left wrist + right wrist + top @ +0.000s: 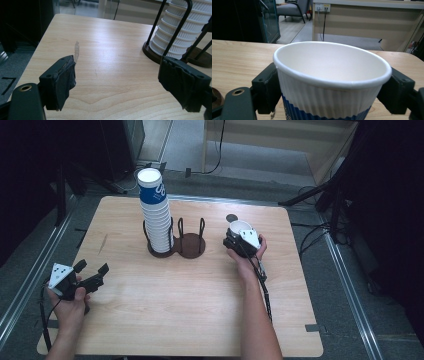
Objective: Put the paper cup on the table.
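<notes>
A: Starting at the left, what is the left tool point(91, 273) doing?

B: It rests low over the worktop's point(200, 300) near-left corner, jaws apart with nothing between them, aimed toward the cup stack point(156, 215) in its rack point(175, 242).

A: And the single cup?

B: The paper cup point(240, 227) stands upright to the right of the rack, between the right tool's point(235, 241) jaws, which flank its ribbed wall. I can't tell whether the pads press. The right hand is far nearer.
</notes>
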